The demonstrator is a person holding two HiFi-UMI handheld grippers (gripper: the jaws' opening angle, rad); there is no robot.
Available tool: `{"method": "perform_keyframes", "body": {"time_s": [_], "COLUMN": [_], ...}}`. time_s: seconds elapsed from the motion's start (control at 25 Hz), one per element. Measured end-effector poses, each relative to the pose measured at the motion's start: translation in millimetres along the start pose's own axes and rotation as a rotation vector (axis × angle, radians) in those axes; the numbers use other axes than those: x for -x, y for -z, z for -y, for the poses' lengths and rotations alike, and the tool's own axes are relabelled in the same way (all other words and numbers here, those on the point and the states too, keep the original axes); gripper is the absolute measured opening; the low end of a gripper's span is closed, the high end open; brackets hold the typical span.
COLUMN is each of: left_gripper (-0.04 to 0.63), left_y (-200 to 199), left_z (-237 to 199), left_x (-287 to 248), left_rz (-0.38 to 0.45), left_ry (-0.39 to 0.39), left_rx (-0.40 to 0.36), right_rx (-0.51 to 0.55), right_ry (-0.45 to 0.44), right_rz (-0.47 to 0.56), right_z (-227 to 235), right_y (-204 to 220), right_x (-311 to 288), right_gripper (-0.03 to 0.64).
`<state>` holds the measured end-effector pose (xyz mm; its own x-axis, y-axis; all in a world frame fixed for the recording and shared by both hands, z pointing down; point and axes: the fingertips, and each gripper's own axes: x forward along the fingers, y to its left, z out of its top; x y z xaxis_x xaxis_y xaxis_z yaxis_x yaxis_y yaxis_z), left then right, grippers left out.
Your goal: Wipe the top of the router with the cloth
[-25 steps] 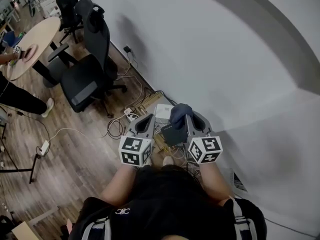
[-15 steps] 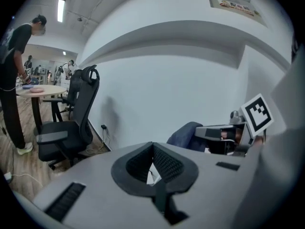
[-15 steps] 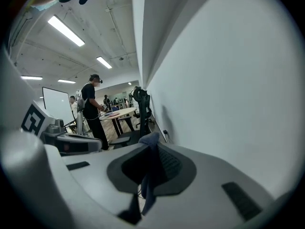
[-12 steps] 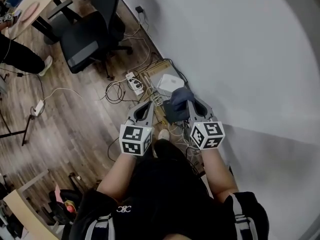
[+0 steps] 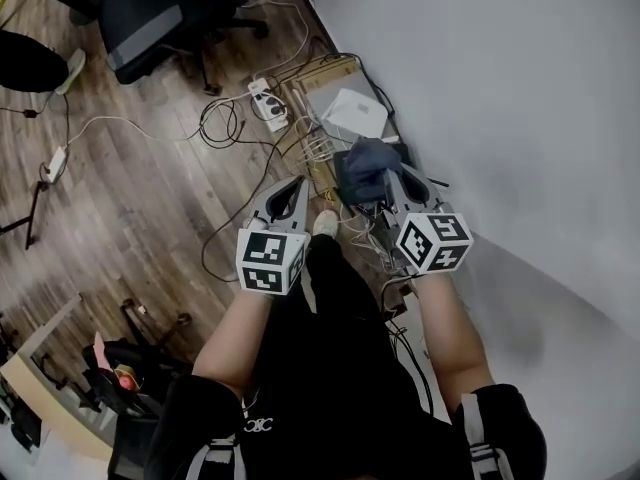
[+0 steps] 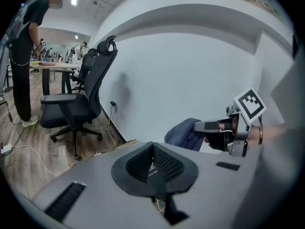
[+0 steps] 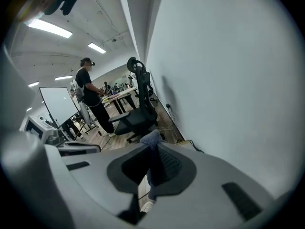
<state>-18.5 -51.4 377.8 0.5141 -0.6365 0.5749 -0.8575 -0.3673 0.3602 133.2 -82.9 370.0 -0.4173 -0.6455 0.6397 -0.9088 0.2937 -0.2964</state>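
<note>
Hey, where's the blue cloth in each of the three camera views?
Head view: the cloth is right of centre, at the tip of the right gripper, just below the white router.
Left gripper view: right of centre, bunched at the right gripper's front.
Right gripper view: in the centre, pinched between that gripper's own jaws.
Shared landmark: the black office chair, seen in all three views.

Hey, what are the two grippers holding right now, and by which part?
The right hand-held gripper pinches the dark blue cloth by a bunched fold, cloth bulging past its jaws. The left hand-held gripper holds nothing, jaws together.
</note>
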Motion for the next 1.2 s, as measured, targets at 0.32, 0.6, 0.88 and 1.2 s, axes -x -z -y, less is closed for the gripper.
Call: {"method": "perform_keyframes", "body": {"time_s": [0.32,0.6,0.88,1.2], "left_gripper": [0.001,0.002,0.000,0.000], "left_y": [78,129,167,178], "left_z": [-46,-72,-76,-77], "left_x": [-55,-87,-114,-114], "left_rz": [-0.074,-0.123,-0.172,-0.216], "left_ry": [-0.003,0.009,0.047,0.069], "left_rx": [0.017,0.029,-0.006,-0.049], "right_rx": [0.000,0.016,0.120,0.277], "right_ry": [-0.009,-0.038,-0.020,-0.002], "right_rz": [-0.149,-0.349,-0.514,-0.624], "right_z": [32,49,78,101], "right_y": [65,135,202,244], "right_x": [-75,-127,-169,-208], "right_gripper": [0.006,0.006,0.006,0.006]}}
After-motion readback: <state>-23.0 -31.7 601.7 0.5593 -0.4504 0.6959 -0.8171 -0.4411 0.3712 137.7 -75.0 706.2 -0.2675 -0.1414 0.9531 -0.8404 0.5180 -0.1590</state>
